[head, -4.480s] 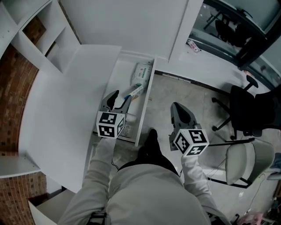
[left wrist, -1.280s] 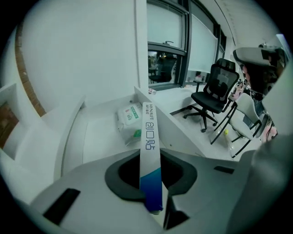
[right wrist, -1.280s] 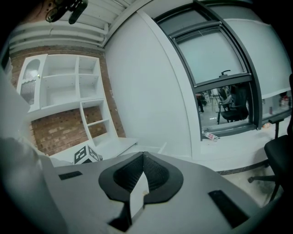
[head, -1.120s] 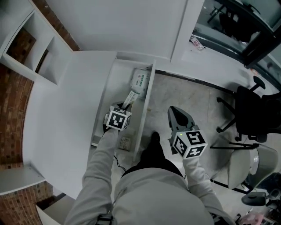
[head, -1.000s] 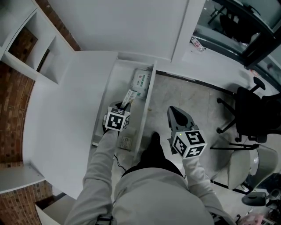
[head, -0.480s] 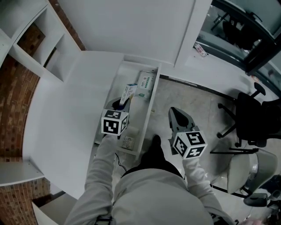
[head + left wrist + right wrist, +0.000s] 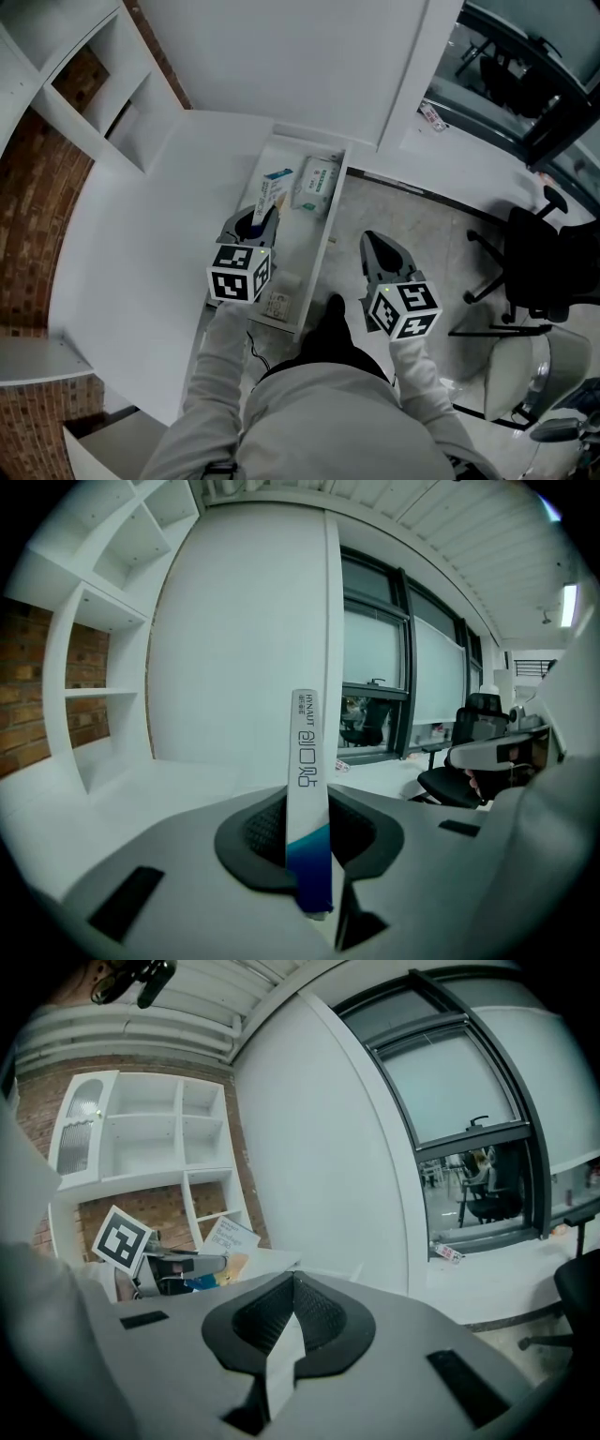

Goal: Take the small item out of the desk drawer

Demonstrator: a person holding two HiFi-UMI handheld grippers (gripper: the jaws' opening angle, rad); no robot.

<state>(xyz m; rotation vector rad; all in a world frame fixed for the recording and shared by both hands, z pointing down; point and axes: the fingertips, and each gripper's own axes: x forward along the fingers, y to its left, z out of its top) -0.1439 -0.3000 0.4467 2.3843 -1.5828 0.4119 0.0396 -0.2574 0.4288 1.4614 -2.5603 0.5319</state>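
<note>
Already the left gripper (image 7: 249, 221) clamps the small box (image 7: 273, 190) upright, seemingly raised above the open drawer (image 7: 323, 239). The right gripper (image 7: 377, 246), beside the drawer, is closed and empty. Only carrying the box away from the drawer remains.

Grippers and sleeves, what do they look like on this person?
The left gripper and right gripper have grey bodies that taper toward the front, with dark ribbed pads inside. Each carries a white cube printed with black square markers. The sleeves are light grey.
</note>
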